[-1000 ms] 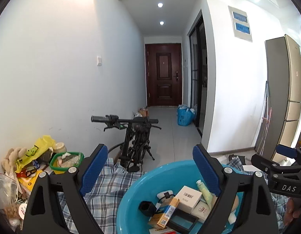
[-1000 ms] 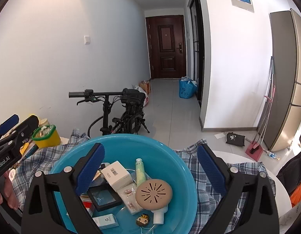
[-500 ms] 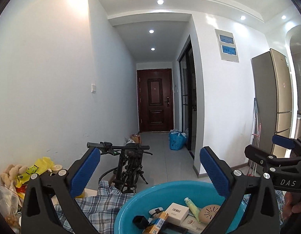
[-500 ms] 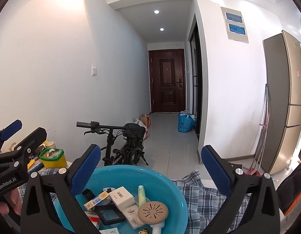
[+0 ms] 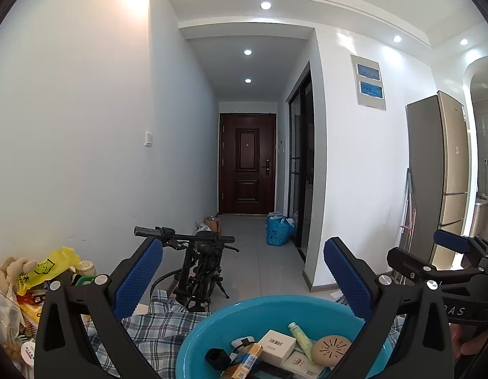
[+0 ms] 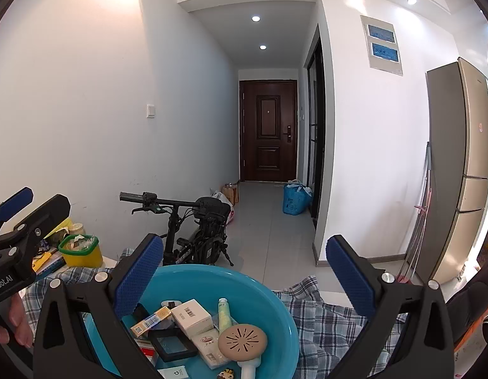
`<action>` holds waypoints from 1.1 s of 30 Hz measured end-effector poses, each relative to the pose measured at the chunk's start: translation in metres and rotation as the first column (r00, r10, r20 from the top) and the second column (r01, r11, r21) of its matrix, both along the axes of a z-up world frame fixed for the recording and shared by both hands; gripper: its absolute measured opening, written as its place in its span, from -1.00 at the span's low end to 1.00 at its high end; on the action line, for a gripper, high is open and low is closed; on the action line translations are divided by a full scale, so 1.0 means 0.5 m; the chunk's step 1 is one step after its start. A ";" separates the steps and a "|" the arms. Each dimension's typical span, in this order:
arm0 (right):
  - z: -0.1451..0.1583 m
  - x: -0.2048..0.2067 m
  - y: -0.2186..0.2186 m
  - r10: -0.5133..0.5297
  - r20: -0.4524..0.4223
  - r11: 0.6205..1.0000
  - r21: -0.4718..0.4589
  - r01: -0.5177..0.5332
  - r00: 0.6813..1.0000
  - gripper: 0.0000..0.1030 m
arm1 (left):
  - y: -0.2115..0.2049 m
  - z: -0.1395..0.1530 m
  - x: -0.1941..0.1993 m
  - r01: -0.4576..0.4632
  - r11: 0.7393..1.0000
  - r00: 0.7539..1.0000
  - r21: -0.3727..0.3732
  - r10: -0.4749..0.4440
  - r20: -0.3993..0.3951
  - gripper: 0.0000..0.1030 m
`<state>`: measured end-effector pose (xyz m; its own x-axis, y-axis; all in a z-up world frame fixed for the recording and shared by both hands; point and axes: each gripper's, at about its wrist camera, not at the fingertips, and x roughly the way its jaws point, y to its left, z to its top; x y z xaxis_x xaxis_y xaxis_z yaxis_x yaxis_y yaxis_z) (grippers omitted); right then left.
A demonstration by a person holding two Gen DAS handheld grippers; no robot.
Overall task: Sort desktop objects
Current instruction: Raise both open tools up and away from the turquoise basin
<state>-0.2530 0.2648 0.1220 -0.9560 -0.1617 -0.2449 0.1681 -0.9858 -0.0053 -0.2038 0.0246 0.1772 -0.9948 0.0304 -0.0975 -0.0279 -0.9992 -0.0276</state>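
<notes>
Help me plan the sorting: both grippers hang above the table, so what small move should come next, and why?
Probably lower the right gripper toward the round blue plastic basin. Both grippers are open and empty, the left gripper too, and the basin holds a pile of small boxes and tubes.

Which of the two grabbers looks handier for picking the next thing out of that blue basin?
Probably the right gripper. Its open fingers frame the blue basin almost centrally, with the white box and beige round disc just ahead. The left gripper, also open, sits off toward the basin's left side.
</notes>
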 end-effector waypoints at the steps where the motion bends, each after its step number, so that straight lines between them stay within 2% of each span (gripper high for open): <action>1: 0.001 0.000 0.001 0.000 0.001 1.000 0.000 0.000 1.000 0.99 | -0.003 0.000 -0.001 0.011 1.000 1.000 0.010 -0.011 0.006 1.00; 6: 0.006 0.009 0.004 0.003 0.006 1.000 -0.018 -0.002 1.000 0.99 | -0.018 0.010 0.009 0.023 0.999 1.000 0.030 -0.024 0.016 1.00; 8: 0.013 0.025 0.011 0.031 0.009 0.998 -0.060 -0.030 0.999 0.99 | -0.022 0.016 0.018 0.019 0.999 1.000 0.033 -0.019 0.020 1.00; 10: 0.029 0.059 0.021 0.103 -0.018 0.984 -0.145 -0.104 0.995 0.99 | -0.031 0.022 0.033 0.030 0.998 0.999 0.060 -0.031 0.025 1.00; 11: 0.034 0.076 0.022 0.131 -0.038 0.978 -0.159 -0.136 0.991 0.99 | -0.036 0.025 0.043 0.045 0.996 0.999 0.074 -0.047 0.020 1.00; 13: 0.044 0.112 0.016 0.143 -0.073 0.979 -0.139 -0.152 0.987 0.99 | -0.042 0.032 0.071 0.067 0.995 0.998 0.076 -0.067 -0.001 1.00; 15: 0.051 0.142 0.012 0.123 -0.109 0.984 -0.115 -0.136 0.986 0.99 | -0.039 0.046 0.099 0.060 0.997 0.998 0.037 -0.059 -0.029 1.00; 19: 0.065 0.170 0.007 0.084 -0.119 0.991 -0.096 -0.096 0.989 0.99 | -0.037 0.075 0.157 0.050 0.999 0.995 -0.012 -0.051 -0.087 1.00; 23: 0.086 0.194 0.011 0.073 -0.113 0.992 -0.096 -0.084 0.991 0.99 | -0.045 0.080 0.190 0.057 0.998 0.996 0.004 -0.057 -0.066 1.00; 29: 0.104 0.255 0.013 0.065 -0.126 0.996 -0.046 -0.072 0.990 0.99 | -0.059 0.077 0.224 0.025 0.999 0.999 0.033 -0.024 -0.020 1.00; 33: 0.104 0.306 0.024 0.085 -0.116 0.994 -0.061 -0.093 0.990 0.99 | -0.059 0.087 0.266 0.054 0.997 0.998 0.062 -0.053 -0.014 1.00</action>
<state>-0.0999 0.2767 0.1740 -0.9580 -0.2596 -0.1219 0.2572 -0.9657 0.0354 -0.0708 -0.0049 0.2206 -0.9926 0.0895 -0.0820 -0.0822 -0.9926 -0.0892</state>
